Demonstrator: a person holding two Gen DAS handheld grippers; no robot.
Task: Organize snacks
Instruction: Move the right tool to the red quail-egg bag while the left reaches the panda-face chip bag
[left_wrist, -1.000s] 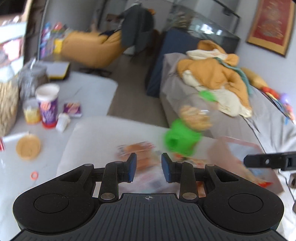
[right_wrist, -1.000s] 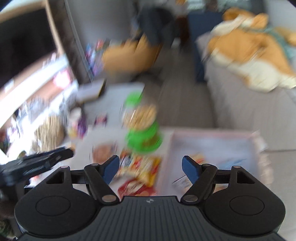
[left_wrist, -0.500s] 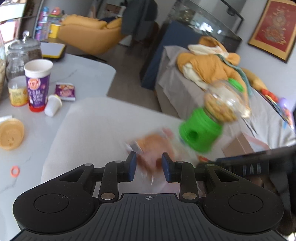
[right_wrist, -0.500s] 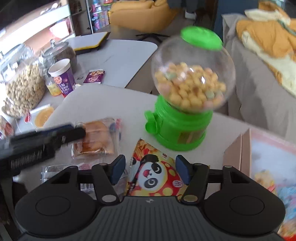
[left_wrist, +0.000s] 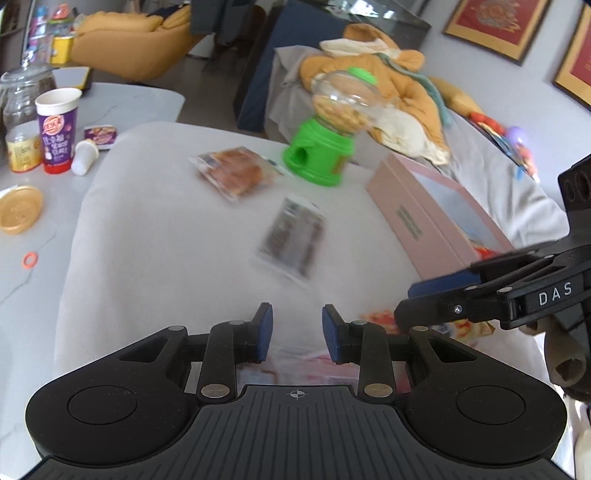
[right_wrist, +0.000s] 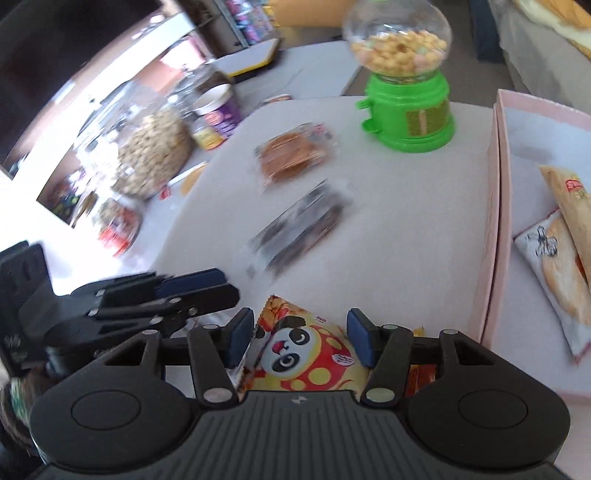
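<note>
My right gripper (right_wrist: 300, 336) is over the panda snack packet (right_wrist: 306, 354), which lies between the blue pads; the jaws have just been closing, but I see a gap on each side, so the packet is not yet clamped. My left gripper (left_wrist: 297, 334) stands narrowly parted over the grey cushion (left_wrist: 155, 236), holding nothing; something pale and blurred lies below it.

Beyond the right gripper lie a dark wrapped snack (right_wrist: 301, 229), a bread packet (right_wrist: 293, 153) and the green candy dispenser (right_wrist: 408, 99), upright at the cushion's far edge. The pink box (right_wrist: 493, 206) is just beside the cushion on the right, with two rice-cracker packets (right_wrist: 561, 254) inside.
</note>
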